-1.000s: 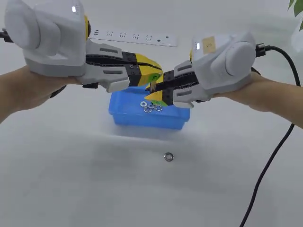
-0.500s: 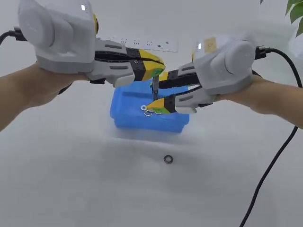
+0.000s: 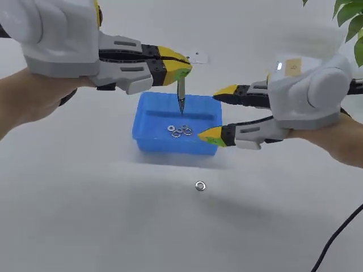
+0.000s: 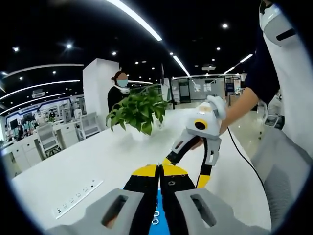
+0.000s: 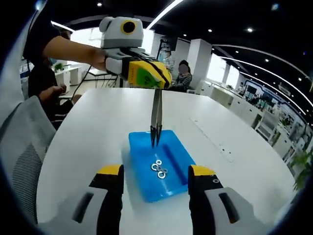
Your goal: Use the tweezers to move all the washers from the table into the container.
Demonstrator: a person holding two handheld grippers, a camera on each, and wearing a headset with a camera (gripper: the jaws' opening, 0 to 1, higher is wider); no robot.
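Observation:
My left gripper [image 3: 181, 72] is shut on a pair of tweezers [image 3: 181, 95] that hang point-down over the blue container [image 3: 148, 119]. Several washers [image 3: 180, 130] lie inside it. One washer [image 3: 200, 186] lies on the white table in front of the container. My right gripper [image 3: 218, 113] stands open at the container's right end, apart from the tweezers. In the right gripper view the tweezers [image 5: 156, 117] hang from the left gripper [image 5: 142, 73] above the container [image 5: 177, 152] and its washers [image 5: 159, 168], beyond my open right gripper [image 5: 155, 172]. The left gripper view has its jaws together [image 4: 160, 172].
A white power strip [image 3: 197, 57] lies on the table behind the container. Plant leaves [image 3: 347, 11] reach in at the upper right. A black cable [image 3: 334, 243] trails off the right gripper. Other people sit at far desks.
My right gripper has opened wider and drawn back to the right, away from the tweezers. The left gripper keeps the tweezers, now hanging free over the container.

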